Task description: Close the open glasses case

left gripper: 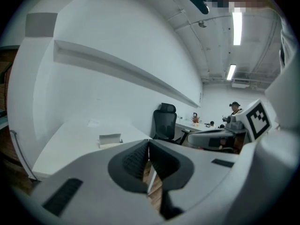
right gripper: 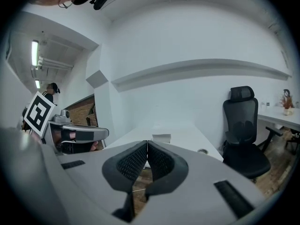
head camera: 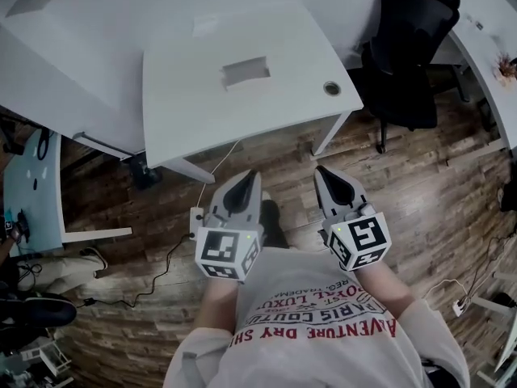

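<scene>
The glasses case (head camera: 246,71) is a small pale grey box lying near the middle of the white table (head camera: 186,111). It also shows far off as the case (left gripper: 110,139) in the left gripper view and the case (right gripper: 161,138) in the right gripper view; how far its lid stands open is too small to tell. My left gripper (head camera: 249,175) and right gripper (head camera: 321,170) hang side by side over the wooden floor, short of the table's near edge. Both have their jaws pressed together and hold nothing, as seen at the left gripper (left gripper: 148,143) and the right gripper (right gripper: 147,143).
A round cable hole (head camera: 332,88) sits at the table's right corner. A black office chair (head camera: 408,47) stands to the right of the table. A power strip (head camera: 196,217) with cables lies on the floor below the table's front. More white desks flank both sides.
</scene>
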